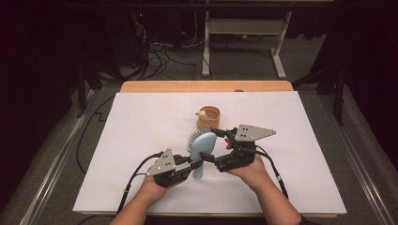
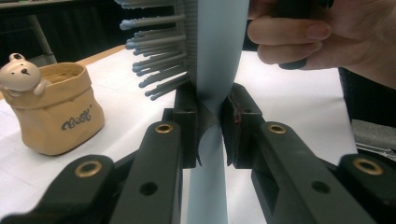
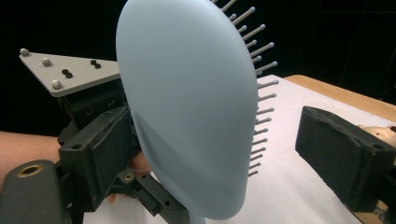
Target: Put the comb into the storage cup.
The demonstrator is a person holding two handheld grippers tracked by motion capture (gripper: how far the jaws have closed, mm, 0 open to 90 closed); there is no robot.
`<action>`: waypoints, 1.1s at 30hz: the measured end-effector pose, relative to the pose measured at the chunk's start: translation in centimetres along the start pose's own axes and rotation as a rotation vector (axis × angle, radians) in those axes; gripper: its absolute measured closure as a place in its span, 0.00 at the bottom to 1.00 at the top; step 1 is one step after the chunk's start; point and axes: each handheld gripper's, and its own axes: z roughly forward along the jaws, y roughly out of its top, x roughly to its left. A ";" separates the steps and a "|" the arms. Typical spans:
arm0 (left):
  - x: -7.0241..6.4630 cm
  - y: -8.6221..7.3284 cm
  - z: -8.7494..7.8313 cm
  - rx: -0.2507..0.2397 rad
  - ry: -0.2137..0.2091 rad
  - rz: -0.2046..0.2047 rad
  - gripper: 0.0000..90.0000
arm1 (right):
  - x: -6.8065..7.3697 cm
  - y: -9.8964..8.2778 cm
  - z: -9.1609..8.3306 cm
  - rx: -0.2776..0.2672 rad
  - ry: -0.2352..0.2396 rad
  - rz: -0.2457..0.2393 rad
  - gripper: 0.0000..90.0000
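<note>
Hairbrush [image 1: 202,149]: pale blue paddle brush, held above the white table sheet near the middle of the table; smooth back faces the right gripper view, bristles [image 2: 156,60] point toward the far left.
Handle: runs down toward the near edge, clamped at the neck where it widens into the head.
Left gripper [image 1: 191,161]: jaws closed tight on the neck, one pad on each flat face of the brush.
Right gripper [image 1: 220,132]: jaws spread wide, standing either side of the brush head; near pad [image 3: 100,149] appears just beside the back, contact uncertain; far pad well clear of the bristle tips.
Bear pot [image 1: 208,117]: tan sack-shaped holder with bear figure on rim, upright, just beyond the brush.
Table sheet [image 1: 141,140]: white, over wooden top.
</note>
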 end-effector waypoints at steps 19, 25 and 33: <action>0.0 -0.1 0.1 0.020 -0.029 0.005 0.86 | 0.3 0.2 0.2 -0.003 0.072 -0.020 0.32; 0.1 -0.1 0.0 0.017 -0.032 0.000 0.84 | 0.2 0.2 0.1 -0.002 0.082 -0.026 0.39; 0.2 -0.1 -0.1 0.016 -0.029 -0.006 0.81 | 0.2 0.3 -0.2 -0.023 0.074 -0.049 0.53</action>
